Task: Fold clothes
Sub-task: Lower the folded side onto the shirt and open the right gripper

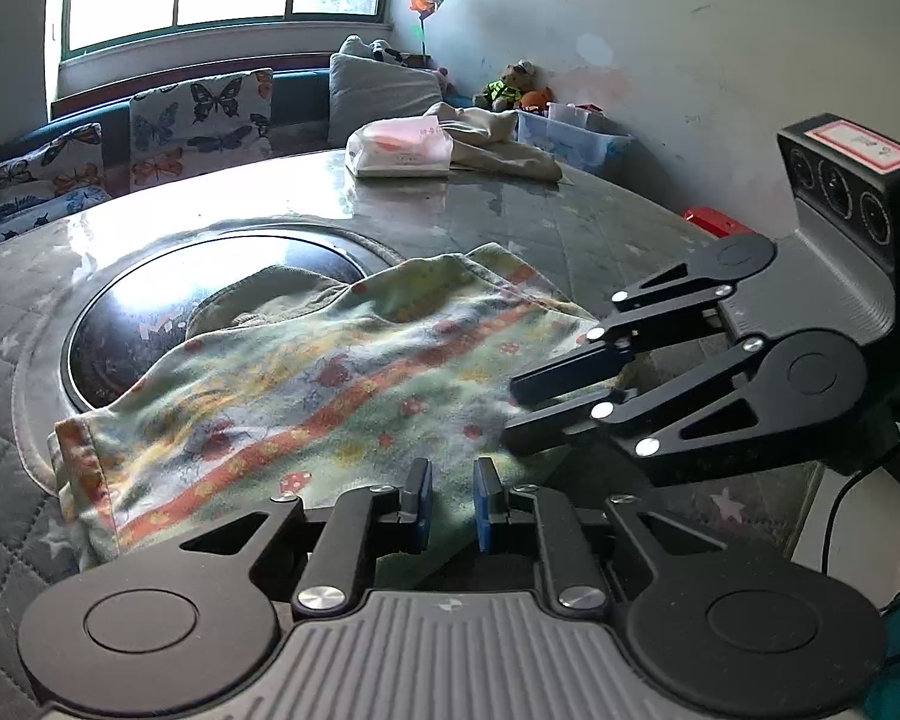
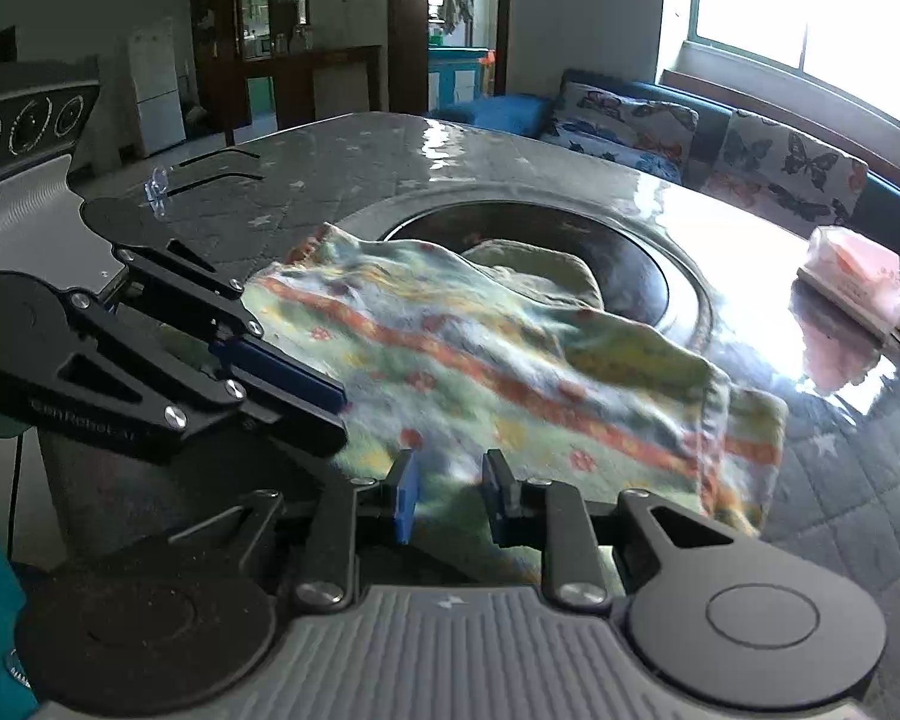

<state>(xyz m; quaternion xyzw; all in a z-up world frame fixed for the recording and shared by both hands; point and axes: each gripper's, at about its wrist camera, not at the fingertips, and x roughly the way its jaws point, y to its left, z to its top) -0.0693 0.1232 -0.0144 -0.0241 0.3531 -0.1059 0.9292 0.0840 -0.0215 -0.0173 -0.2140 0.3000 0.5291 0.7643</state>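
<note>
A floral cloth with green ground and orange stripes [image 1: 306, 378] [image 2: 510, 360] lies stretched over the near part of the table, partly raised and blurred. My left gripper [image 1: 452, 474] [image 2: 343, 417] is shut on its near edge, with fabric between the narrow blue pads. My right gripper [image 2: 450, 468] [image 1: 510, 414] is shut on the same edge further right. Behind the cloth, an olive-grey garment [image 1: 270, 294] [image 2: 528, 270] lies bunched on a black round inset [image 1: 126, 324] [image 2: 630, 252] in the table top.
The glossy quilt-patterned table [image 1: 570, 210] [image 2: 330, 144] carries a pink tissue packet [image 1: 399, 147] [image 2: 852, 276] and a beige cloth [image 1: 504, 144] at the far side. Glasses [image 2: 210, 171] lie near the left far edge. Butterfly cushions [image 1: 198, 114] line a sofa under the window.
</note>
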